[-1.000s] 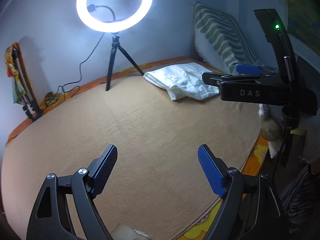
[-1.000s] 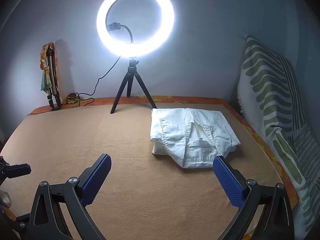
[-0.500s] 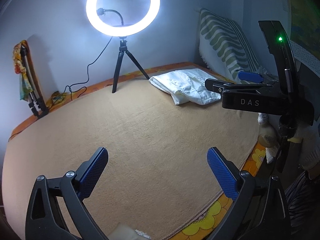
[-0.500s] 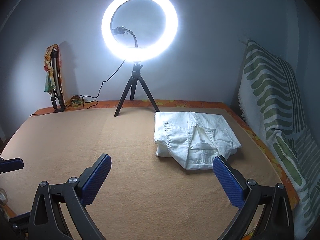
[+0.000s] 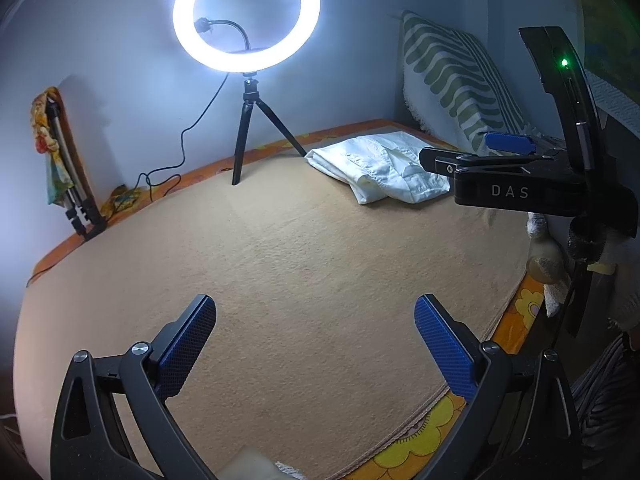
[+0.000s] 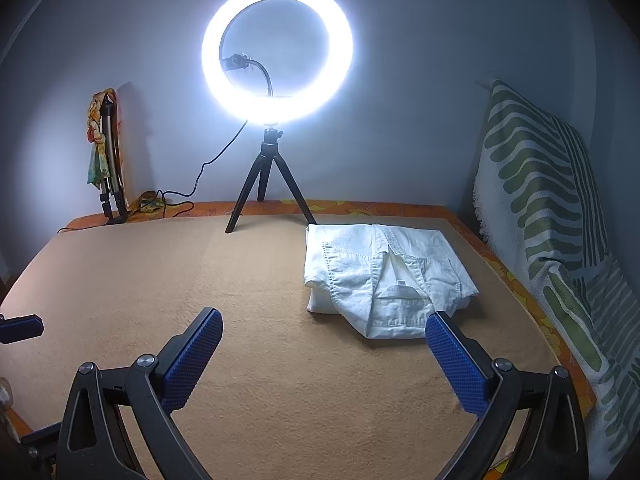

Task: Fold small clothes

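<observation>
The left gripper [image 5: 315,344] has just been spreading its blue fingers [image 5: 188,348], and they now stand wider apart than a second ago, released, with only bare tan blanket [image 5: 300,280] between them. The right gripper [image 6: 323,354] hangs in the same spot as before, its fingers [image 6: 454,360] also released and holding nothing. The folded white shirt [image 6: 384,276] lies where it lay, on the blanket toward the far right of the bed, near the striped pillow [image 6: 540,200] and just in front of the ring light [image 6: 276,52] on its tripod [image 6: 266,180]. Neither gripper touches the shirt; the right one's far finger sits just short of its near edge.
</observation>
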### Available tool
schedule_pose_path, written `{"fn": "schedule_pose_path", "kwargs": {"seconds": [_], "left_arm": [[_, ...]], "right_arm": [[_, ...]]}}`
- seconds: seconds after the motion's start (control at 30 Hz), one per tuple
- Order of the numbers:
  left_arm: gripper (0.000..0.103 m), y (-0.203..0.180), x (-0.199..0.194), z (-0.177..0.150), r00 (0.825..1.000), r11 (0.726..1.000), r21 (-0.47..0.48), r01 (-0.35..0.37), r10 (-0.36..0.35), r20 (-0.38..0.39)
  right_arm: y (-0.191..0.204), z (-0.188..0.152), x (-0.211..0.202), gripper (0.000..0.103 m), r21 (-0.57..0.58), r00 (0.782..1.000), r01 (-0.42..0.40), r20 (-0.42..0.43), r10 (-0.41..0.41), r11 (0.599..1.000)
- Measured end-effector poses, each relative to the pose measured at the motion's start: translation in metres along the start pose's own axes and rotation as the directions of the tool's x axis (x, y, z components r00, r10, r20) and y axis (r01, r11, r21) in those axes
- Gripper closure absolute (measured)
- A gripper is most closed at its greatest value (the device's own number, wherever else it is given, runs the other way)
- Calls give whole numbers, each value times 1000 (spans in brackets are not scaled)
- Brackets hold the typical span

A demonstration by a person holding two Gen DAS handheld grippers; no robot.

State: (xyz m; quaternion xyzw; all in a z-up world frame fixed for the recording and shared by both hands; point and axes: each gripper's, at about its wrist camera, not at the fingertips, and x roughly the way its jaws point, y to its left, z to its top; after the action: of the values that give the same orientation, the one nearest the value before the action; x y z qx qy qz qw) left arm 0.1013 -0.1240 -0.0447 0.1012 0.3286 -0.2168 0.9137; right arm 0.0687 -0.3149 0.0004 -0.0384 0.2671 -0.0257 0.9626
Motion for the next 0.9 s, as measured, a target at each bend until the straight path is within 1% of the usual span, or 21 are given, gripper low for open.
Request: {"fn": "schedule_pose_path", "kwargs": {"seconds": [0.63,0.9], "left_arm": [[3,1,-4,-1,1000,1000,1,-5,5,8],[3,1,-7,-3,999,1000,4,5,-5,32]], "right_arm": [[4,-2,-1,0,-10,1000,2,-1,-2,1000],[7,-3,0,0,-14,1000,-2,-2,2,1000]]}}
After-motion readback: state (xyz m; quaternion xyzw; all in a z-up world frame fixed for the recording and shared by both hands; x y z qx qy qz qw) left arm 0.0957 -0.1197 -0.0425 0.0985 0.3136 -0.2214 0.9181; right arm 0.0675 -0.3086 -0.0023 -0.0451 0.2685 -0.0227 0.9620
